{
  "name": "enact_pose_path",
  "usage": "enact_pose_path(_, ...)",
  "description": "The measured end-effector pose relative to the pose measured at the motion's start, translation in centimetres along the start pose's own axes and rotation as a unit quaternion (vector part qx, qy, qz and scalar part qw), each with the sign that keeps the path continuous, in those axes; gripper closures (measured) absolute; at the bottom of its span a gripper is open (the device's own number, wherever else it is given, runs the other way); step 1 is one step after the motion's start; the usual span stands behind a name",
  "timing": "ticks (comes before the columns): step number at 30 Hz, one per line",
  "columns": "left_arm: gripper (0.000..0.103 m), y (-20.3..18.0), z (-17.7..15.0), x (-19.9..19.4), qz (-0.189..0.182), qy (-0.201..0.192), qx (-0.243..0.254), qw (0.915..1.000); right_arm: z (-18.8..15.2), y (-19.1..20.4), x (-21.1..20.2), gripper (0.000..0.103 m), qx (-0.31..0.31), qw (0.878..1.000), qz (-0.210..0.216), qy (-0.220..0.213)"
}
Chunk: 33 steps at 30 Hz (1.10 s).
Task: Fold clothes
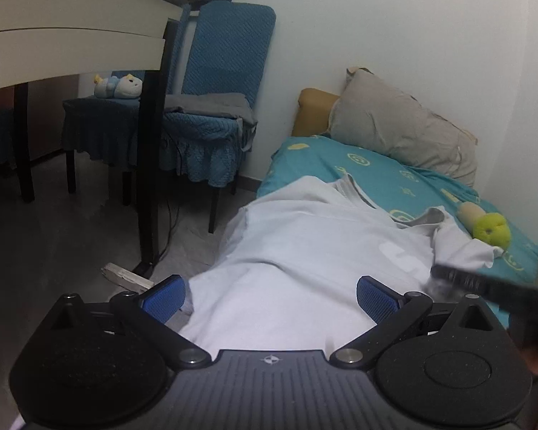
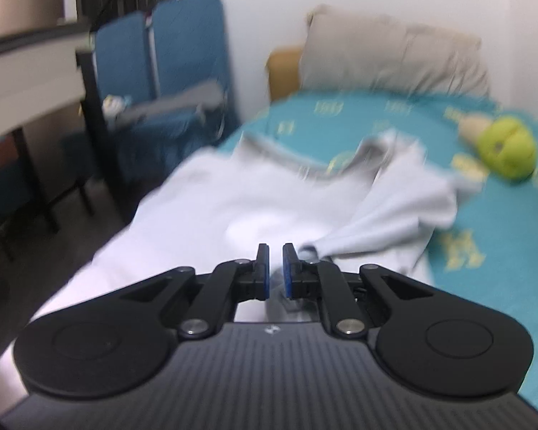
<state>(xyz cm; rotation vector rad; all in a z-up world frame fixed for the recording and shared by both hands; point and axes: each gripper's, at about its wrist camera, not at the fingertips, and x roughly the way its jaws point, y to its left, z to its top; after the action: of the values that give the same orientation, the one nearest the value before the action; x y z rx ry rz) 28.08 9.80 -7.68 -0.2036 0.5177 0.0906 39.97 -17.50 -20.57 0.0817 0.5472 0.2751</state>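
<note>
A white T-shirt point(image 1: 305, 251) with a grey collar lies spread on the teal bed sheet point(image 1: 394, 172), its left side hanging over the bed edge. My left gripper point(image 1: 270, 299) is open above the shirt's lower part, its blue pads wide apart. My right gripper point(image 2: 272, 272) is nearly shut, with a fold of the white T-shirt point(image 2: 233, 208) pulled up at its right finger; the pinch itself is blurred. The right gripper also shows in the left wrist view point(image 1: 459, 279) as a dark blur at the shirt's right side.
A beige pillow point(image 1: 401, 125) leans on the wall at the bed's head. A green and tan plush toy point(image 1: 487, 225) lies on the sheet to the right. Blue-covered chairs point(image 1: 211, 114) and a white table point(image 1: 71, 46) with black legs stand to the left, on grey floor.
</note>
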Motion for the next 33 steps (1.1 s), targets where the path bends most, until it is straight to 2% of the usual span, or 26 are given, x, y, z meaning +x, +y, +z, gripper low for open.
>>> enact_pose_path(1,0.000,0.1,0.1,0.1,0.002,-0.001,0.002,1.0000,-0.2,-0.2,0.3,0.083,0.008,1.000,0.008,0.015)
enact_pose_path(2,0.000,0.3,0.2,0.1,0.005,-0.003,0.003,1.0000,-0.1,-0.6,0.1,0.053,0.020,1.000,0.014,0.019)
enact_pose_path(3,0.000,0.3,0.3,0.2,0.006,-0.005,0.005,1.0000,0.0,-1.0,-0.1,0.029,0.031,0.999,0.020,0.022)
enact_pose_path(4,0.000,0.3,0.4,0.3,0.004,-0.006,0.008,0.9999,0.1,-1.1,-1.2,0.002,0.038,0.999,0.017,0.008)
enact_pose_path(8,0.000,-0.2,0.2,0.5,-0.010,-0.001,0.022,0.9997,1.4,-1.1,-5.2,0.000,0.055,0.998,-0.001,-0.015)
enact_pose_path(14,0.000,-1.7,-0.5,-1.0,-0.029,-0.016,0.066,0.9973,3.5,-1.0,-14.0,0.000,0.082,0.995,-0.041,-0.036)
enact_pose_path(19,0.003,-3.3,-1.6,-3.2,-0.067,-0.022,0.117,0.9906,4.6,-1.4,-21.9,0.000,0.104,0.991,-0.075,-0.047)
enact_pose_path(25,0.006,-6.3,-3.8,-5.1,-0.079,-0.026,0.199,0.9765,2.1,-3.4,-29.5,0.000,0.165,0.976,-0.099,-0.103)
enact_pose_path(28,0.009,-7.9,-4.8,-5.4,-0.089,-0.025,0.232,0.9684,1.5,-4.8,-30.0,0.000,0.184,0.971,-0.106,-0.112)
enact_pose_path(33,0.019,-12.7,-5.3,-3.2,-0.091,-0.032,0.309,0.9462,1.5,-6.8,-29.7,0.000,0.188,0.966,-0.122,-0.127)
